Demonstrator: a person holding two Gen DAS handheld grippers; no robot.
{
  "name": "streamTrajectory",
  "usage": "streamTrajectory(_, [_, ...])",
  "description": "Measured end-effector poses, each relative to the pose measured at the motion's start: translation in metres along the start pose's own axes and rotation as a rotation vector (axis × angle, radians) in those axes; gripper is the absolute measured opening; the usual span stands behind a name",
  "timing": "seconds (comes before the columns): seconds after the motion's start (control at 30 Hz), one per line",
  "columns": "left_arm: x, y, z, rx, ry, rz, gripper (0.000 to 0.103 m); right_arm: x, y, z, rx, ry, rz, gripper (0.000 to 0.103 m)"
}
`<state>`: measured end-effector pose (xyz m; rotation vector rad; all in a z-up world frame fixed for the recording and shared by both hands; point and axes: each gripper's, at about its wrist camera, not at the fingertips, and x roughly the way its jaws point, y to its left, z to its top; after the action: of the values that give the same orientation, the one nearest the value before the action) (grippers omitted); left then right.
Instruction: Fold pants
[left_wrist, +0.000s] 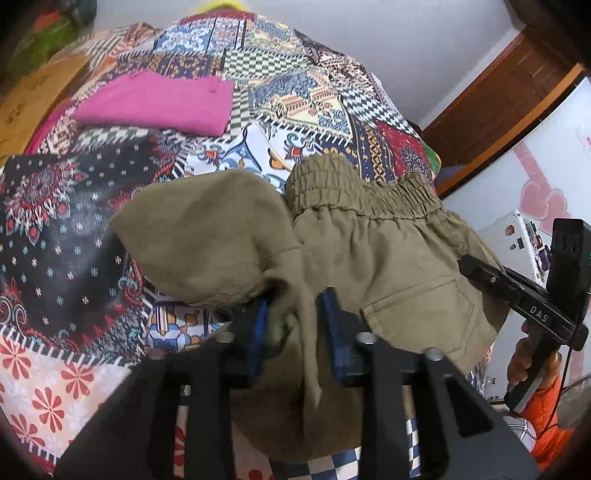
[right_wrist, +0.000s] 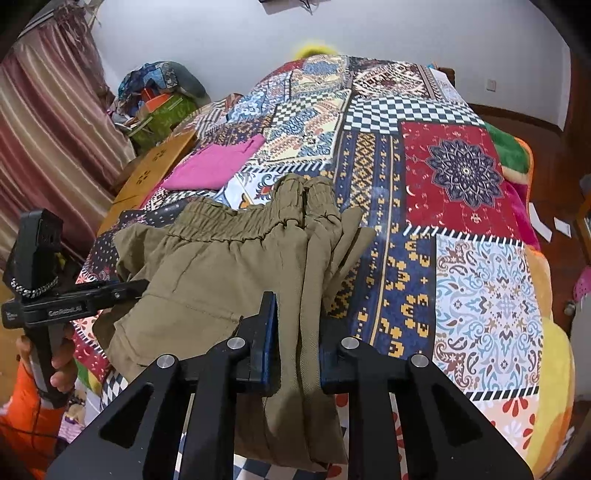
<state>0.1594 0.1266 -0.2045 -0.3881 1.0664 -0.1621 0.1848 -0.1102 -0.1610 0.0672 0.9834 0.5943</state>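
A: Where are the pants right now?

B: On the bed, ahead of both grippers, elastic waistband at the far end. The right gripper is clamped on a gathered bunch of the olive cloth along the pants' right edge. The left gripper has cloth between its blue pads, but whether they press on it or just sit loose around it I cannot tell; a fold of leg billows up just ahead and to the left of it.

A: How will the fabric handle?

B: My guess is light, soft woven cotton. It drapes and bunches wherever it's pinched, so nothing holds a line unaided. The waistband and hems look thicker, so those are the better places to grip, at the corners, spread apart so the cloth stays taut between the two.

A: Any containers?

B: Beyond the left gripper, past the folded pink garment on the bed, cardboard boxes stand beside the bed. What's inside, I can't see.
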Motion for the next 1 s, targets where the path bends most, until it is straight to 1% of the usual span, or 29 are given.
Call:
streamTrajectory(0.07, [-0.005,-0.004,0.001,0.021,-0.016,0.003,0.015,-0.003,0.001,0.002,-0.003,-0.013,0.009,0.013])
streamTrajectory(0.1, [-0.007,-0.006,0.002,0.031,-0.027,0.008,0.014,-0.005,0.002,0.003,0.0,-0.021,0.015,0.013])
streamTrajectory(0.2, [-0.013,-0.011,0.006,0.041,-0.042,0.016,0.013,-0.009,0.004,0.008,-0.003,-0.036,0.021,0.012])
streamTrajectory(0.33, [-0.021,-0.008,0.013,0.017,-0.062,-0.009,0.012,-0.017,0.008,0.018,-0.012,-0.066,0.025,0.012])
streamTrajectory(0.53, [-0.043,-0.01,0.031,0.047,-0.128,0.018,0.012,-0.024,0.021,0.038,-0.056,-0.111,0.017,0.011])
streamTrajectory(0.83, [-0.081,0.005,0.071,0.056,-0.242,0.027,0.012,-0.026,0.049,0.08,-0.122,-0.2,0.03,0.011])
streamTrajectory(1.0, [-0.092,0.029,0.107,0.047,-0.289,0.027,0.012,-0.019,0.064,0.106,-0.136,-0.245,0.039,0.011])
